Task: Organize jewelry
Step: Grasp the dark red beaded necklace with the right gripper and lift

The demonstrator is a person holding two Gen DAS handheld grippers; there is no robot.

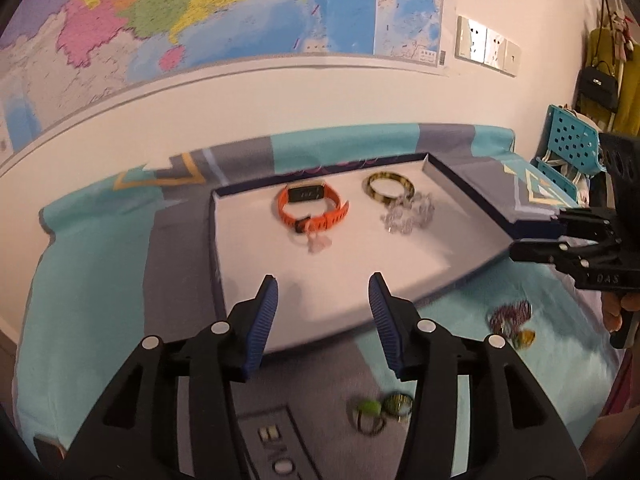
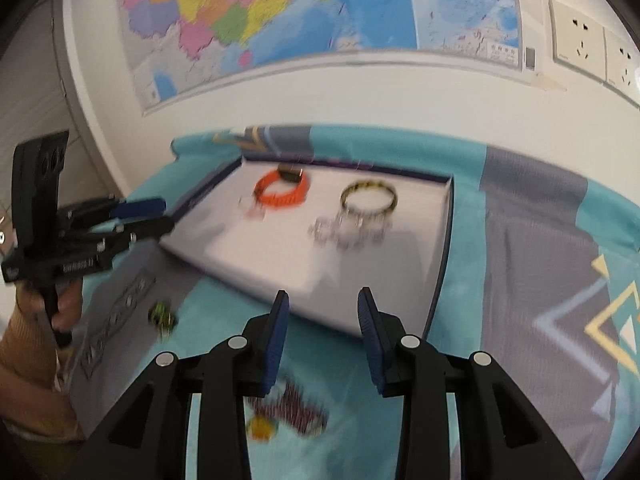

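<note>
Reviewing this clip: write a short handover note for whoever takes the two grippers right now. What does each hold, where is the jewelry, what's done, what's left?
Left gripper: open, empty, over the tray's near edge.
Right gripper: open, empty, near the tray's front right corner.
In the tray: orange watch, bangle, clear bracelet, a small clear piece.
Left on the cloth: green-beaded rings, purple beaded piece with amber pendant.
Remaining: move those two into the tray.
</note>
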